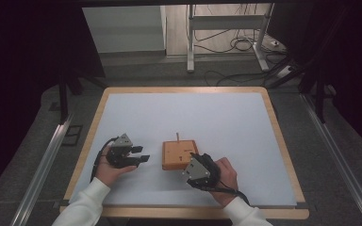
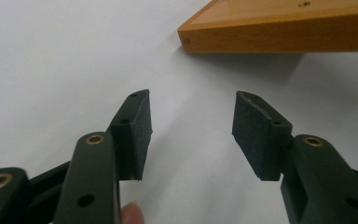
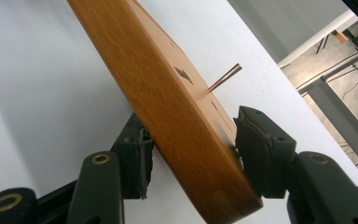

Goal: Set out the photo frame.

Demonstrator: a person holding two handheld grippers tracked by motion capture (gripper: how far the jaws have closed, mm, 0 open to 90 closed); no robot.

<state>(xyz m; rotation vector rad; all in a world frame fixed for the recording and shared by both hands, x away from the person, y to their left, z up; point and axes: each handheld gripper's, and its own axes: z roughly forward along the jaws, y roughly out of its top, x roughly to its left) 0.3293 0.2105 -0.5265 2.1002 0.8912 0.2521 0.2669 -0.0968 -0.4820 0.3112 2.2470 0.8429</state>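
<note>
Two grippers at work over one wooden block (image 1: pixel 180 154) on the white table (image 1: pixel 217 117).

Block sits just near-side of table centre, a thin stick (image 1: pixel 177 136) rising from its far edge at 12 o'clock. Right gripper (image 1: pixel 192 165) bites the block's near right corner from 5 o'clock; pads (image 3: pixel 256 149) pinch the block's edge, one on each face. Left gripper (image 1: pixel 141 154) lies at the block's 9 o'clock, apart from it, jaws spread with nothing between, bare table beneath. Left gripper view shows a block corner ahead at 1 o'clock.
</note>
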